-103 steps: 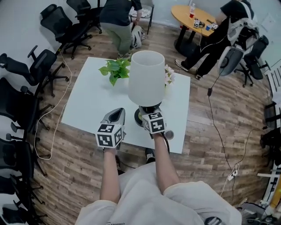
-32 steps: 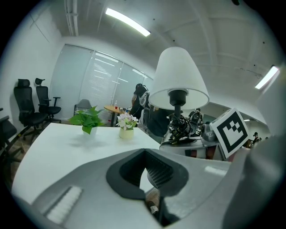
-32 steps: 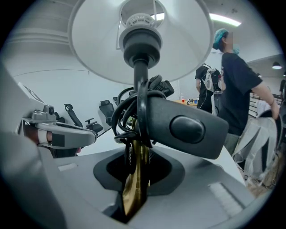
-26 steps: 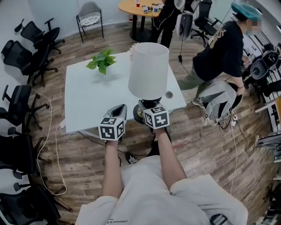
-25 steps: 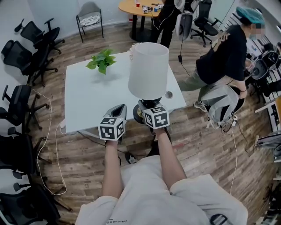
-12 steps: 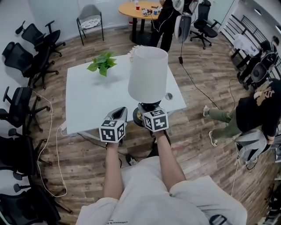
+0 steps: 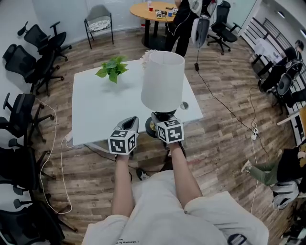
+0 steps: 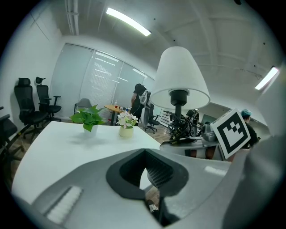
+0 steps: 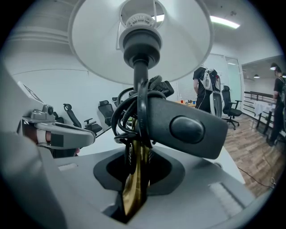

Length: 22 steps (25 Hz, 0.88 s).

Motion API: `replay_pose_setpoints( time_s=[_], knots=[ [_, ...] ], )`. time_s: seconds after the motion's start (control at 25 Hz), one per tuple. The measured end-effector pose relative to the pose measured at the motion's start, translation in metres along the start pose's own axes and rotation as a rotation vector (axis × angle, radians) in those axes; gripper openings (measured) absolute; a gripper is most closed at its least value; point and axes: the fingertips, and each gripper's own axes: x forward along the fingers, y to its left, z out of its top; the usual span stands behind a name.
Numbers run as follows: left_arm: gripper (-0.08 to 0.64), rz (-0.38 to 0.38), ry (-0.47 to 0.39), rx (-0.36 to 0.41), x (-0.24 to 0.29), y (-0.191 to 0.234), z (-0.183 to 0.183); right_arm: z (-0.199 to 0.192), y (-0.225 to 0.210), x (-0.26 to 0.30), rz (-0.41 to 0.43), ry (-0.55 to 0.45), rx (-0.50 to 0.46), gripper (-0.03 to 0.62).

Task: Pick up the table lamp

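Gripping the table lamp [image 7: 162, 81] by its brass stem [image 9: 135, 179], the right gripper [image 7: 161, 122] had its jaws closed on the metal. A coiled black cord [image 9: 127, 112] and its bulky black plug [image 9: 187, 127] hung wound around the stem just above the jaws. The lamp stood upright at the near edge of the white table [image 7: 95, 110], its white shade [image 9: 89, 40] rising above the gripper and its dark base [image 7: 154, 128] just beyond the marker cube. Whether the base touched the tabletop or was raised off it could not be told.

The left gripper [image 7: 129, 122] hung just beside the right one, on its left, apart from the lamp. Its jaws were together with nothing between them, and only a sliver of table and floor showed through the hollow behind their tips.

A green potted plant [image 7: 112, 69] and a small pot of pale flowers [image 8: 126, 121] sat at the far side of the table, well apart from the lamp. Black office chairs [image 7: 28, 52] lined the left wall, and a round wooden table [image 7: 153, 9] stood farther back with a person [image 7: 184, 19] next to it.
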Motion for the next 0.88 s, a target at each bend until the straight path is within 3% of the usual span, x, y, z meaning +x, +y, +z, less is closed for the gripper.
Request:
replay_pose_setpoints(
  time_s=[0.88],
  knots=[
    [0.0,0.01,-0.024,-0.009,-0.009,0.017,0.005,0.011,0.007,0.007,-0.002,-0.024,-0.016,0.1]
  ],
)
